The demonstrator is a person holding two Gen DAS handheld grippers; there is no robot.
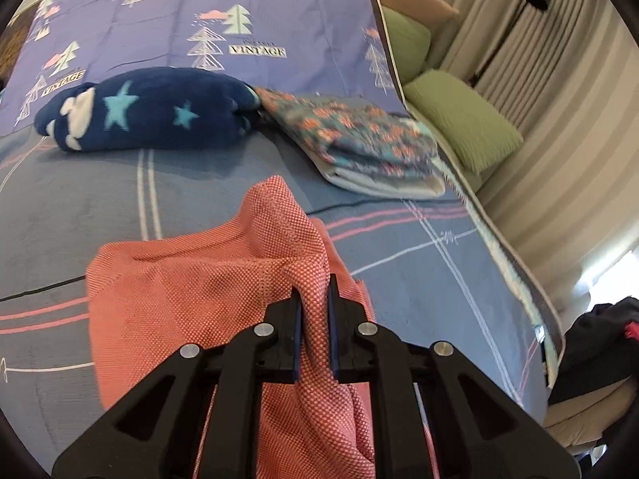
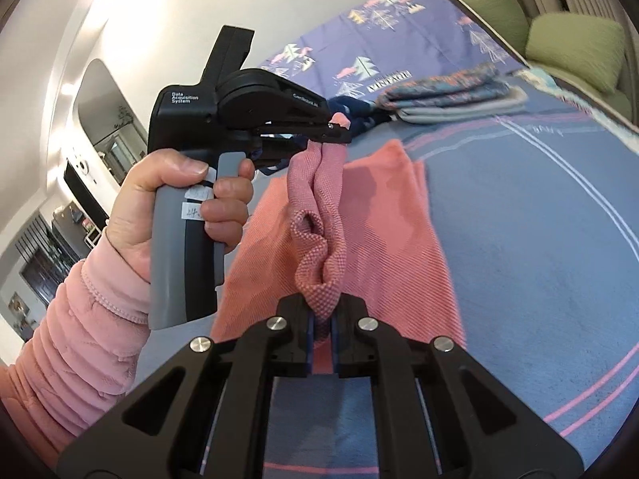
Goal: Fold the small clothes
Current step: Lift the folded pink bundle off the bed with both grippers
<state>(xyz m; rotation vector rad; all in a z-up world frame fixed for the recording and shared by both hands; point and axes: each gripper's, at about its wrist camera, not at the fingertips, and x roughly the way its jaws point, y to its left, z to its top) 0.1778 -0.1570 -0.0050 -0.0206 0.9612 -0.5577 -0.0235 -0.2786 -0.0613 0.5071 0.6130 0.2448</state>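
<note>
Cloth status: salmon-pink woven garment is pinched by both tongs at once. Left gripper has its jaws nearly together with a bunched fold of the fabric clamped between the pads; the fold runs up ahead of the tips and the rest spreads to the left of the fingers, lying on the bed. Right gripper is also almost closed, gripping a rolled edge of the same garment right at its tips.

Seen from the right wrist, the left gripper sits ahead and slightly left of the right tongs, held by a hand in a pink sleeve. A twisted rope of fabric hangs between the two grip points; the remaining cloth drapes down onto the blue bedsheet to the right of and beyond the right tips.

Surroundings, from the left tongs:
- folded navy star blanket well ahead, to the left
- folded floral blanket ahead and to the right, touching the navy one
- purple tree-print cover beyond both
- green pillows far right, by the curtain
- dark clothes pile off the bed's right edge

Sheet directly around the garment is bare. Both folded stacks lie well apart from the pink cloth.
</note>
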